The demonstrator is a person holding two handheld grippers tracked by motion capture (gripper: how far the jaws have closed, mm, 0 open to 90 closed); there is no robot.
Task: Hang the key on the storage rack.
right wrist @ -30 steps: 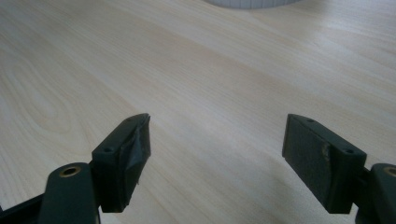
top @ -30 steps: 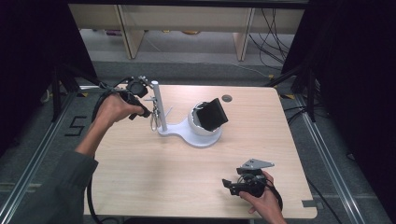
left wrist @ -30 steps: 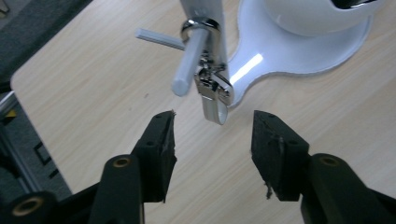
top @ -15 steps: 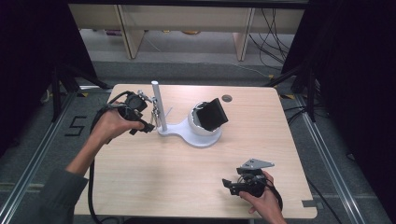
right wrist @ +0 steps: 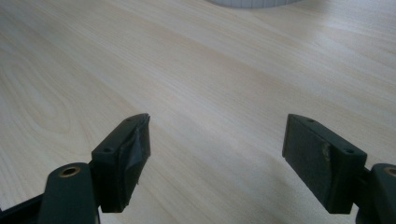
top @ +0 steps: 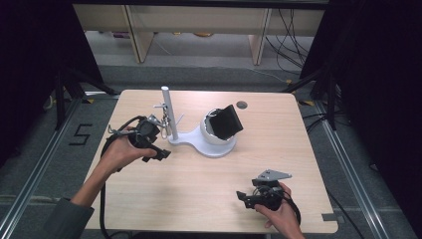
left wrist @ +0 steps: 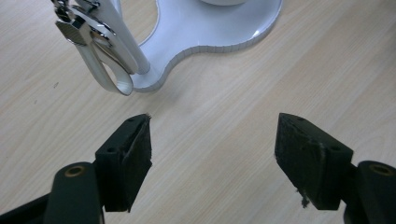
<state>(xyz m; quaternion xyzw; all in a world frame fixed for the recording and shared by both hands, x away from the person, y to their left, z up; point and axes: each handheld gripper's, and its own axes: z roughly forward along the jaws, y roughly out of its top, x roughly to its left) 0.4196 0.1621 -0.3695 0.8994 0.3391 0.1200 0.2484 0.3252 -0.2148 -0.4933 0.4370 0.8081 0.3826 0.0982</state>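
A: What sort of place is recorded?
B: A lab or test bay is indicated. A bare wooden table point(top: 199, 199) is set on grey carpet, with metal floor rails point(top: 348, 164) run along both sides.

A: Further evidence?
B: Beyond the left gripper point(top: 158, 149), a "5" point(top: 81, 134) is marked on the floor. Black curtains point(top: 378, 59) are hung outward of both grippers; loose cables point(top: 288, 30) and plain shelving point(top: 199, 25) are seen beyond the table's far edge.

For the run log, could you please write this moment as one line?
left gripper: open, jaws just opening, empty | strap: hanging on stand post | right gripper: open, empty, over table
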